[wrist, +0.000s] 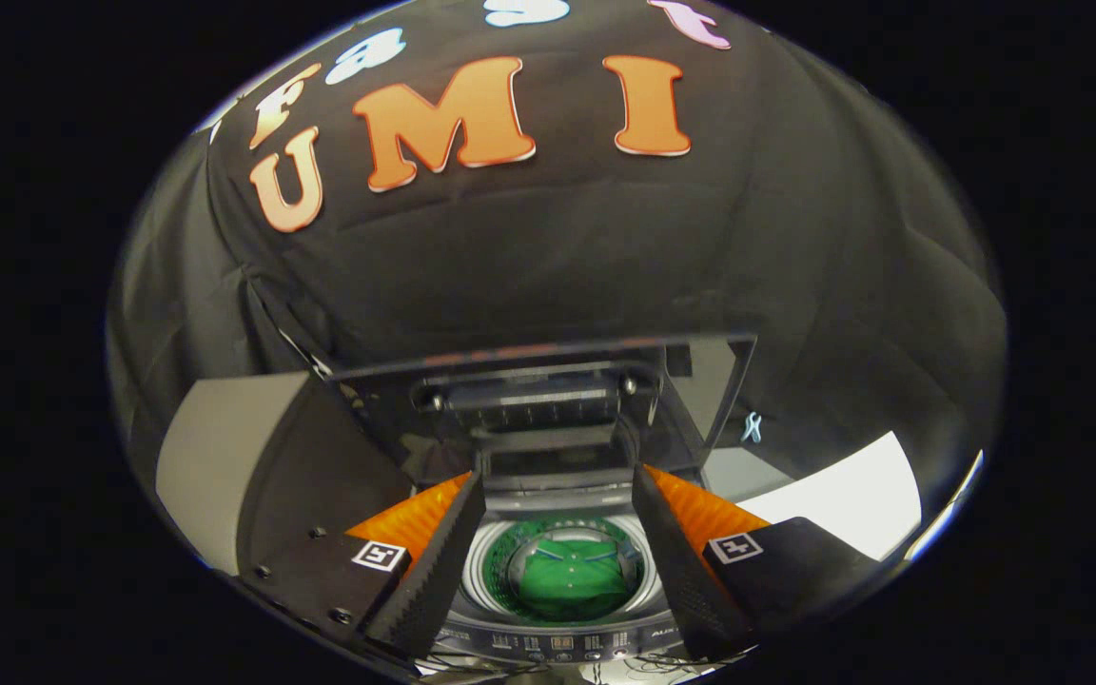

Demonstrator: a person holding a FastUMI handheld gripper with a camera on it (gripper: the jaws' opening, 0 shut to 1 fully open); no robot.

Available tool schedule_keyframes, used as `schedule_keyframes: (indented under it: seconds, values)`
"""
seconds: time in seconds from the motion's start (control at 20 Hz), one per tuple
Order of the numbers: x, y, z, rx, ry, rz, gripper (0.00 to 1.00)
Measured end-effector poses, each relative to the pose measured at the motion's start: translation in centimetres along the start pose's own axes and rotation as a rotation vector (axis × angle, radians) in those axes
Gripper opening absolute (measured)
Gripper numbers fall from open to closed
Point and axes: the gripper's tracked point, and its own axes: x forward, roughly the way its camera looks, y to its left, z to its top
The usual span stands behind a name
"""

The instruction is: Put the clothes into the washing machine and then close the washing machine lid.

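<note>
The hand-held gripper [557,514] is spread wide and holds nothing; its two fingers have ribbed, wedge-shaped pads [434,561]. Between them, further ahead, the round drum of the top-loading washing machine [481,561] stands open. A green cloth shirt with small buttons [572,576] lies crumpled inside. The dark glossy glass lid [548,400] stands upright behind the drum.

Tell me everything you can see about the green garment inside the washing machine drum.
The green garment looks like a soft fabric shirt with a blue-trimmed collar and a row of small buttons down its front. It lies crumpled in the round drum of the top-loading washing machine, whose lid stands open behind it. The gripper is open above it, fingers apart on either side, not touching it.
</note>
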Motion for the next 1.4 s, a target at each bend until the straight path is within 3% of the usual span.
schedule_keyframes:
  seconds: [0.3,0.6,1.0,1.4]
  values:
    - [1.5,0.1,6.8,-0.032,-0.101,-0.007,1.0]
    - [5.4,0.6,9.9,-0.089,-0.134,-0.008,0.99]
    - [11.1,0.7,9.5,-0.061,-0.073,-0.011,1.0]
    - [13.0,0.6,8.1,-0.083,-0.044,-0.025,0.99]
